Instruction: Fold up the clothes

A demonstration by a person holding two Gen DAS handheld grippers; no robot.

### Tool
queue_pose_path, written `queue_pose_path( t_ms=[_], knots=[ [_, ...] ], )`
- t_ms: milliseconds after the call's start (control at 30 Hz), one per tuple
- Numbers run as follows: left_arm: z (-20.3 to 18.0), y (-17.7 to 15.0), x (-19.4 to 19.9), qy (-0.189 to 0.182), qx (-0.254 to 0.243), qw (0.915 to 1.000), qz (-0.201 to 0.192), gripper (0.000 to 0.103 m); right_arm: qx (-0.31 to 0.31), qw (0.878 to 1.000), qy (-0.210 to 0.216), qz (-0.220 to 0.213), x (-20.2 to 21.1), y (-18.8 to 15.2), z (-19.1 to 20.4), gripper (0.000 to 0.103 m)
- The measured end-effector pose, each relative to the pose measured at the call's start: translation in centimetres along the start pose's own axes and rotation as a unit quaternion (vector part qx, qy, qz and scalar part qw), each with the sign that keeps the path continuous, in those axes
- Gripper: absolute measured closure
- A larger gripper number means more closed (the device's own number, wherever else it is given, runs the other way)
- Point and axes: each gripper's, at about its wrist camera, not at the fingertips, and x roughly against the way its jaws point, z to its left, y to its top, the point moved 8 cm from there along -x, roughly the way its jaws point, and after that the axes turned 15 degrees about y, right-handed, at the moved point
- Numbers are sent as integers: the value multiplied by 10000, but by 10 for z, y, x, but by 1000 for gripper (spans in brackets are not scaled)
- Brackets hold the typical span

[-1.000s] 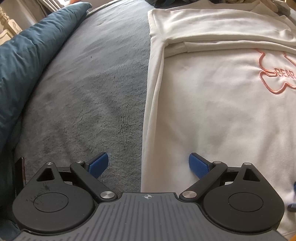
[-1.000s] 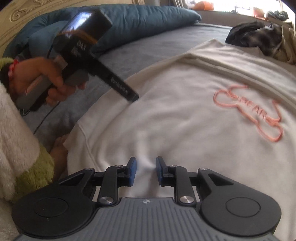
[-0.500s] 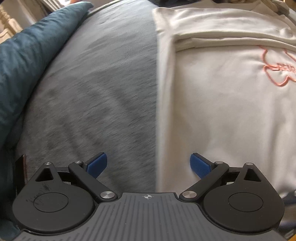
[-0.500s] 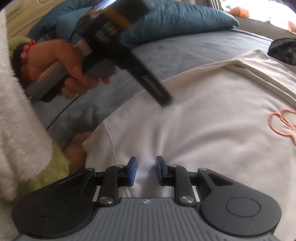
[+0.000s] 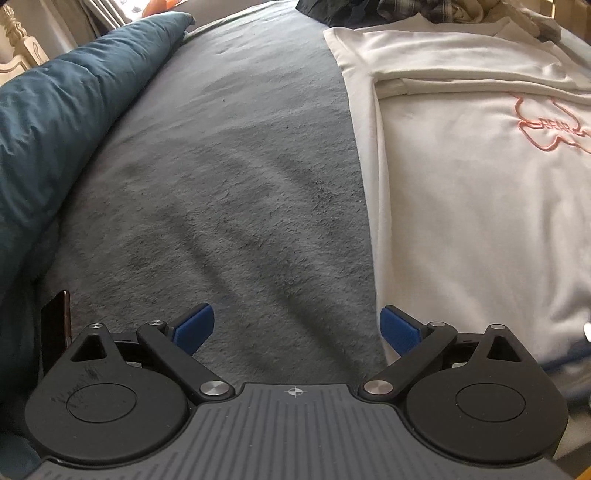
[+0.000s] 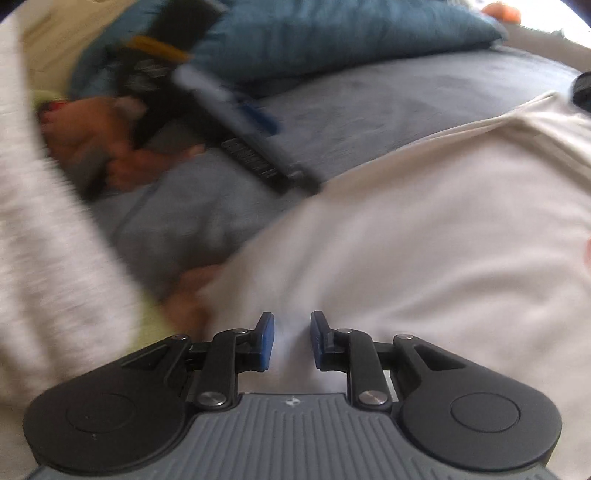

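Note:
A white sweatshirt (image 5: 480,203) with an orange outline logo (image 5: 546,129) lies flat on a grey blanket (image 5: 240,184); one sleeve is folded across its top. My left gripper (image 5: 297,325) hangs open over the bare blanket. Its right pad is just at the shirt's left edge, and nothing is between the pads. In the right wrist view the sweatshirt (image 6: 424,240) fills the right side. My right gripper (image 6: 291,339) stands nearly shut, with a raised ridge of the white fabric between its pads. The picture there is blurred.
A teal pillow (image 5: 55,129) runs along the left of the bed. Dark and plaid clothes (image 5: 369,11) are piled at the far end. A person's hand (image 6: 110,147) holds the left tool above the blanket, and a fuzzy white sleeve (image 6: 44,240) fills the left edge.
My left gripper has slid left off the sweatshirt and is now over the grey blanket. The right wrist view has swung left, so the logo sits at its right edge. Both jaws stand as before.

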Motion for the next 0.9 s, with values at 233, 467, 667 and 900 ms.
queue_pose_path(
  t_ms=[233,467,667,900],
  knots=[
    [14,3,-4,-132,300,9994,58,6,-299,9995,53,-101,-13,-3,-3,80],
    [10,-10,11,-752,350,9965,73,10,-337,9980,321,-429,-3,15,4,85],
    [-1,-18,16,-1005,241,9946,20,23,-550,9975,264,-351,-24,2,-1,85],
    [0,-10,15,-904,422,9950,16,25,-402,9973,20,-612,-30,9,4,86]
  ],
)
